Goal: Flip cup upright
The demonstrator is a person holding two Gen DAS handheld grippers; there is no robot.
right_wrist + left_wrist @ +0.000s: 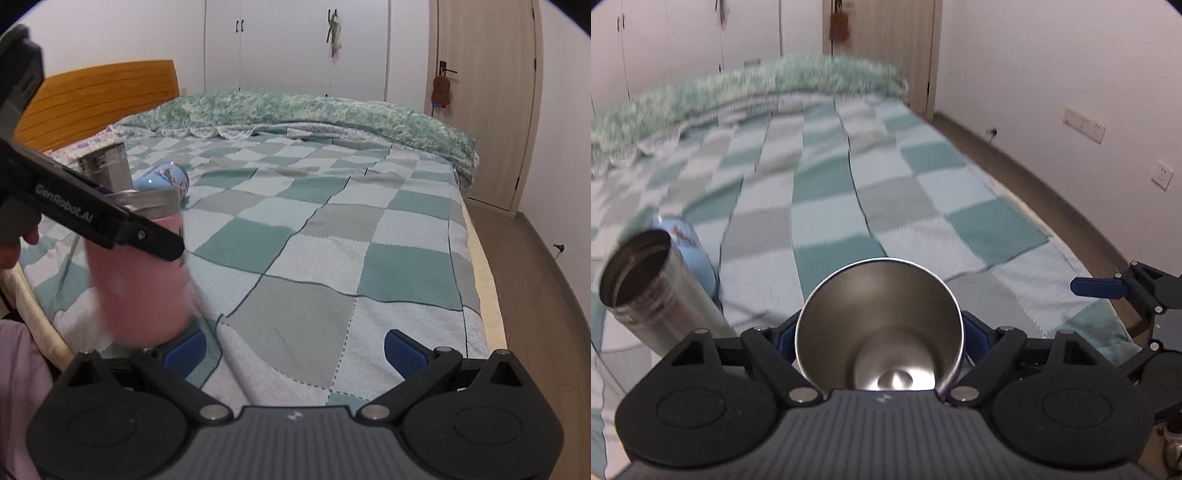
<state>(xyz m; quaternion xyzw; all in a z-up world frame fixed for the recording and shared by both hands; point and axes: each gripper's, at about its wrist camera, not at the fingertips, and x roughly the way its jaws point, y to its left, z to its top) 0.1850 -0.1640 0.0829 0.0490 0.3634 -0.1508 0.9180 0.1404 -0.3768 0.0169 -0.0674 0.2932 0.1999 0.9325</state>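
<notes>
Blur smears the pink cup [140, 273], mouth up above the bed [332, 258] at nine o'clock, pinched in the left claw [879, 332]. Its base hides behind the right claw [295, 347], which gapes wide, holding nothing.

You have three cups: one pink cup [140, 280] with a steel inside [882, 332], one plain steel cup [646, 284], one blue cup [162, 179] lying on its side. Two grippers: the left gripper [882, 332] and the right gripper [293, 347]. One bed [332, 240], one green quilt [295, 107], one door [484, 103].
</notes>
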